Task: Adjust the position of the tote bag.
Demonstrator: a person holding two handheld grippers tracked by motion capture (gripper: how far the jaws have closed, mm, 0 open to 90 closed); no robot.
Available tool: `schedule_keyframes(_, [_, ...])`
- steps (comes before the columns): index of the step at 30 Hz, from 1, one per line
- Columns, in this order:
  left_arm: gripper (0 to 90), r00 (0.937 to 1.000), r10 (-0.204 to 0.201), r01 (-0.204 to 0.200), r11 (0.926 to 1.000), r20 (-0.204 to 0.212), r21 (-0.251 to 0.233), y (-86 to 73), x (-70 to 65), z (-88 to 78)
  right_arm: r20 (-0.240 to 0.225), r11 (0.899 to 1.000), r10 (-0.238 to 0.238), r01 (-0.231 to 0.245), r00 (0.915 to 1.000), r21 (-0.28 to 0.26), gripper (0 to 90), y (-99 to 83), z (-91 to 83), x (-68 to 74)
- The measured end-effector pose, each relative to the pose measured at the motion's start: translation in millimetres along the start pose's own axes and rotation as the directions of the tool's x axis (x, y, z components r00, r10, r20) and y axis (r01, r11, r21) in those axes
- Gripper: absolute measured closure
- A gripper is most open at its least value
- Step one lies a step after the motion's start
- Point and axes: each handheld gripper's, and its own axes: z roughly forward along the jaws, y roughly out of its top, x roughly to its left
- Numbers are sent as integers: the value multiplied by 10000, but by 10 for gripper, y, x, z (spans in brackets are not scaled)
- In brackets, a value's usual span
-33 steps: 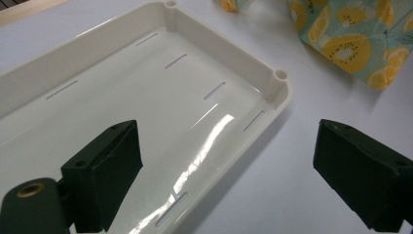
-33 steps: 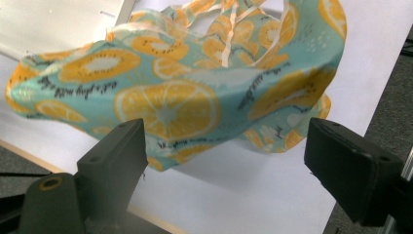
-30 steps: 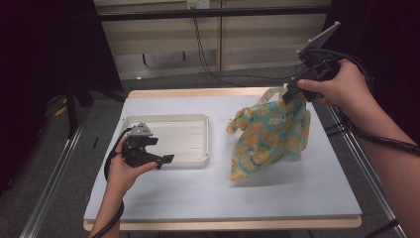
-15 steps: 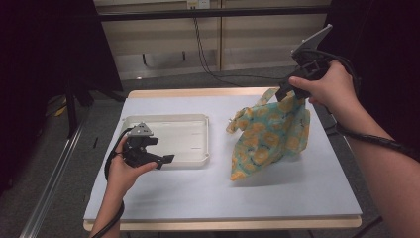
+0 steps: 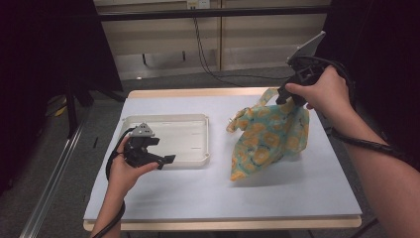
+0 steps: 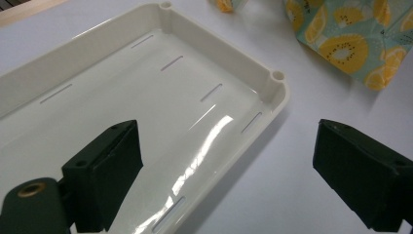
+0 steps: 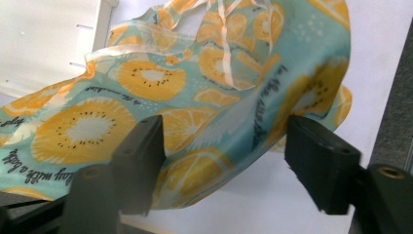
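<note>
A: While the right gripper [image 5: 286, 97] hangs above the far right of the table [image 5: 297, 198], where is the fruit-print cloth bag [image 5: 270, 136]?

B: It hangs from that gripper's tip, at about 2 o'clock from the table's middle, with its lower corner touching the white surface. I think it is lifted so that the fabric can fall open and be carried.

A: Are the jaws pressed on it?

B: In the right gripper view the cloth bag [image 7: 195, 97] lies between them. The jaws have just been closing, but the pad at the right side stands apart from the fabric. The other pad is at the fabric's edge; I cannot tell if it presses.

A: And the left gripper [image 5: 163, 159]?

B: It rests low at about 9 o'clock, at the near corner of the white plastic tray [image 5: 200, 121]. In the left gripper view its jaws stand wide apart with nothing between them, over the tray's rim [image 6: 272, 83]. My guess is that it waits there to steady the tray, which is empty and probably will receive the bag.
</note>
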Motion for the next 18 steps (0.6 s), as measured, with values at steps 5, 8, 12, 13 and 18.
schedule_keyframes(5, [107, 10000, 5, -5, 10000, 90, -22, 1, 0, 5, 281, 9998, 176, -180, 9994, 127, 467, -11, 18, 17])
schedule_keyframes(8, [108, 10000, -13, 13, 10000, 2, -34, 1, -1, -5, 513, 9994, 119, -135, 9986, 311, 602, 1, 21, 42])
schedule_keyframes(12, [109, 10000, 18, -18, 10000, -12, -67, 6, 1, -19, 838, 9992, -113, 80, 9964, 392, 833, 21, 22, 63])
schedule_keyframes(13, [109, 10000, 3, -3, 10000, 1, -86, 6, 1, -21, 1041, 9991, -214, 174, 9943, 392, 882, 23, 16, 65])
schedule_keyframes(18, [112, 10000, -32, 31, 9998, -21, -195, -2, 13, -29, 1136, 9952, -830, 765, 9901, 611, 900, 50, -4, 61])
